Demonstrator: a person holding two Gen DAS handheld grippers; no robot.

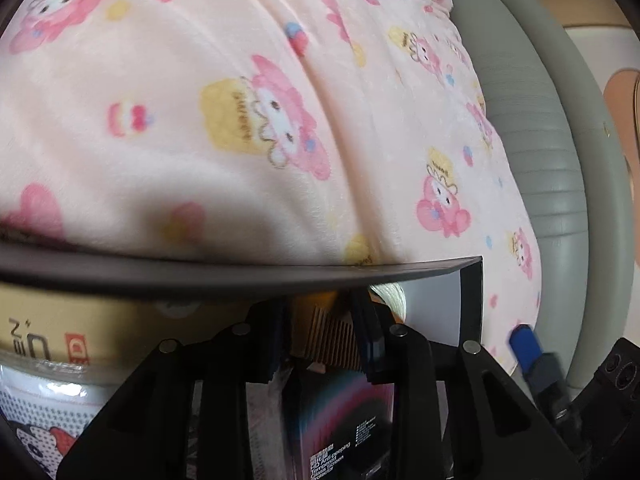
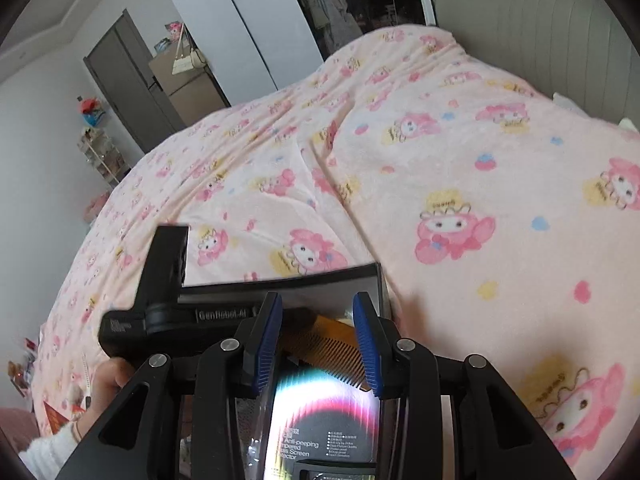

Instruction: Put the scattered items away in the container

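A dark box [image 1: 470, 300], the container, sits on the pink blanket; its rim also shows in the right wrist view [image 2: 320, 276]. Inside lie an orange comb [image 1: 328, 336] and a black screen protector pack [image 1: 340, 420]. My left gripper [image 1: 320, 344] is low inside the box with its jaws apart on either side of the comb, not clamped on it. My right gripper [image 2: 318, 344] hangs over the box, open and empty, above the comb [image 2: 332, 344] and the pack [image 2: 320, 420]. The left gripper body [image 2: 168, 316] crosses below it at left.
The pink cartoon-print blanket [image 2: 440, 160] covers the bed. A beige padded headboard [image 1: 540, 140] runs along the right. A yellow carton [image 1: 60, 332] and a dotted cartoon pack [image 1: 40, 420] lie in the box at left. The right gripper's blue fingertip [image 1: 524, 340] shows beside the box.
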